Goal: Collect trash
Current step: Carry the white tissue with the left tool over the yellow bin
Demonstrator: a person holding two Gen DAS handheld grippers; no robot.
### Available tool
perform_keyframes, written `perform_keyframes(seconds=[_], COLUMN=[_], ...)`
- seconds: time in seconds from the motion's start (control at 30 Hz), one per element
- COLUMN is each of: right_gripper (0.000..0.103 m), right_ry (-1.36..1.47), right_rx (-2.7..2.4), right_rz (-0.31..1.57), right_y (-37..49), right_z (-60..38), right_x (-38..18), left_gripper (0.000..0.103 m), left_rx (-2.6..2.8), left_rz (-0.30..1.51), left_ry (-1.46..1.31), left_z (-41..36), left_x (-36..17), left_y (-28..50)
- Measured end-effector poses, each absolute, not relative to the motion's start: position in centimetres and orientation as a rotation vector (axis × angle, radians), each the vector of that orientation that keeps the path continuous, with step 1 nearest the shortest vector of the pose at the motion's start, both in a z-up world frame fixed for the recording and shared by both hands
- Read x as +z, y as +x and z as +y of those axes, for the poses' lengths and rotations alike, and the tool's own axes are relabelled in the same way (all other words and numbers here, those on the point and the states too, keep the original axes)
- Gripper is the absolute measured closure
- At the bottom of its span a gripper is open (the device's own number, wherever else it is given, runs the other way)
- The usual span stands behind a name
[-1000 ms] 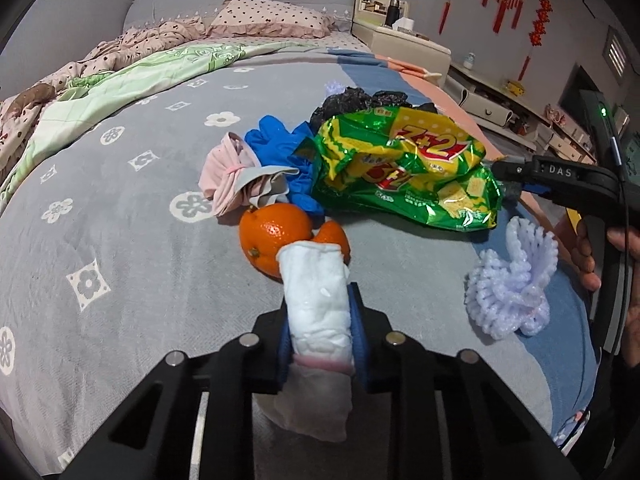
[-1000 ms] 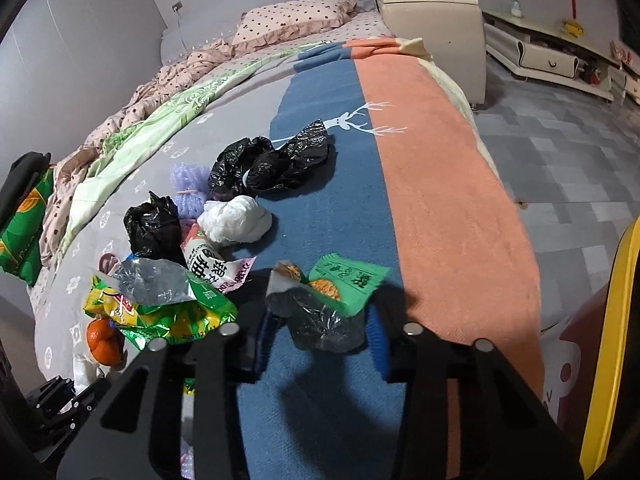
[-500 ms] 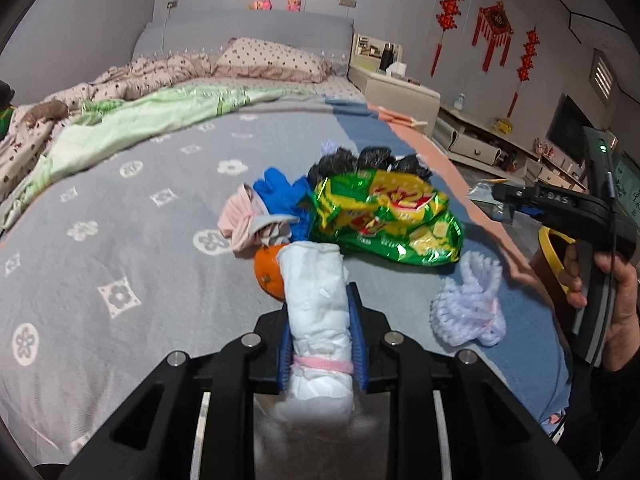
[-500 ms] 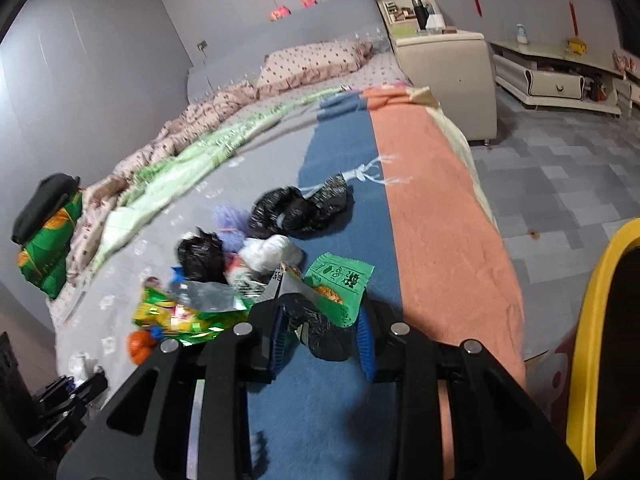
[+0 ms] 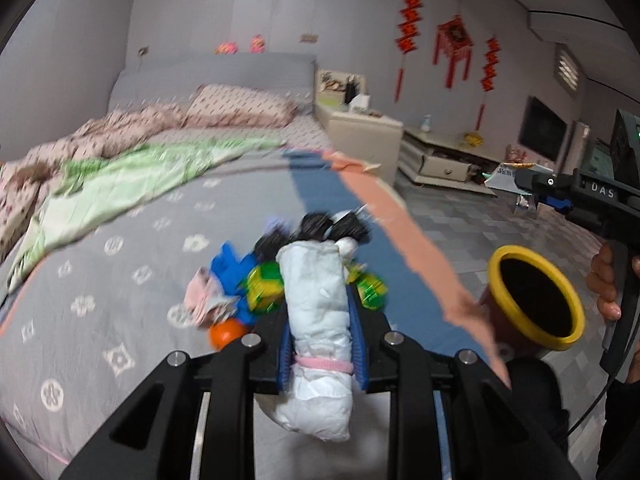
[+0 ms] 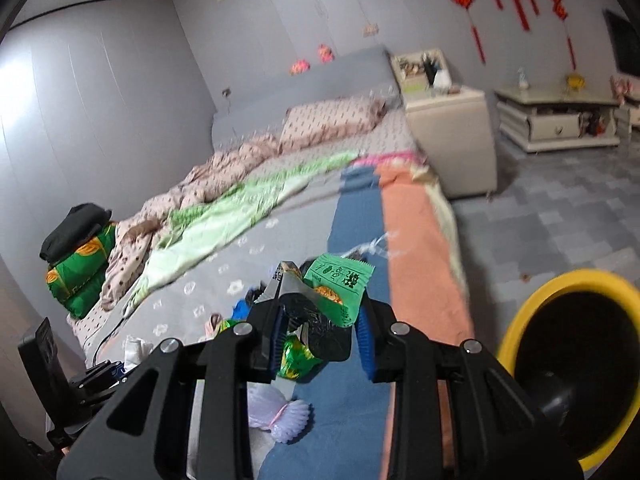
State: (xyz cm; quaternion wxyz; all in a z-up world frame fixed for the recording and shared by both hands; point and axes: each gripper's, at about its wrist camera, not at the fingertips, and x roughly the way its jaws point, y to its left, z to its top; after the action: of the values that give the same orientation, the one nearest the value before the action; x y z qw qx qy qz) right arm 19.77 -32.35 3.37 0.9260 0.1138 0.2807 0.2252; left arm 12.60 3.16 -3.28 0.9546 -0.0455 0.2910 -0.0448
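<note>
While you hold both tools above the bed [image 5: 120, 280], your left gripper [image 5: 320, 344] is closed tight on a white rolled bundle [image 5: 316, 320] with a pink band around its lower part, and your right gripper [image 6: 320, 336] pinches a green snack wrapper [image 6: 340, 284] together with a crumpled dark bit of plastic. In the left view your right gripper [image 5: 524, 194] shows at the far right, a wrapper in its tips, with your hand [image 5: 606, 280] on its handle.

A grey sheet with white flower prints covers the bed, and a blue and orange blanket [image 6: 416, 248] runs along its edge. On the sheet sits the remaining litter (blurred by motion): an orange [image 5: 226, 332], a yellow-green chip bag [image 5: 264, 292], something blue [image 5: 228, 272], pink cloth [image 5: 200, 296] and black bags [image 5: 320, 228]. A white foam net [image 6: 280, 416] lies on the blanket below your right gripper.

A bin with a yellow rim [image 5: 532, 300] stands on the tiled floor just beside the bed's edge, its mouth dark. Beyond are a pillow [image 5: 240, 108], a cream nightstand [image 6: 448, 136], a low cabinet [image 6: 556, 120] and red hangings [image 5: 454, 40] on the grey wall.
</note>
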Motion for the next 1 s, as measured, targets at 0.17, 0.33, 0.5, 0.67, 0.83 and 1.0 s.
perform_keyframes(seconds=[0.17, 0.33, 0.5, 0.67, 0.83, 1.0], right_gripper=[0.074, 0.074, 0.074, 0.073, 0.073, 0.073], right_ry=[0.245, 0.249, 0.259, 0.274, 0.301, 0.320], right_rx=[0.409, 0.345, 0.281, 0.214, 0.155, 0.113], right_rz=[0.531, 0.501, 0.471, 0.455, 0.470, 0.501], right_y=[18.1, 17.0, 16.8, 17.3, 18.3, 19.5], right_z=[-36.3, -40.5, -44.6, -48.7, -52.6, -54.9], right_x=[7.0, 9.6, 11.5, 12.2, 11.4, 9.3], left_gripper=[0.081, 0.081, 0.081, 0.080, 0.080, 0.080], left_rx=[-0.145, -0.214, -0.292, -0.363, -0.414, -0.496], left_rz=[0.544, 0.489, 0.466, 0.498, 0.559, 0.624], left_ry=[-0.056, -0.007, 0.016, 0.028, 0.027, 0.030], left_z=[-0.1, -4.1, -8.5, -13.0, -16.5, -20.6], left_x=[-0.2, 3.0, 5.6, 6.2, 4.7, 2.1], left_y=[13.0, 13.6, 15.3, 18.5, 22.0, 24.3])
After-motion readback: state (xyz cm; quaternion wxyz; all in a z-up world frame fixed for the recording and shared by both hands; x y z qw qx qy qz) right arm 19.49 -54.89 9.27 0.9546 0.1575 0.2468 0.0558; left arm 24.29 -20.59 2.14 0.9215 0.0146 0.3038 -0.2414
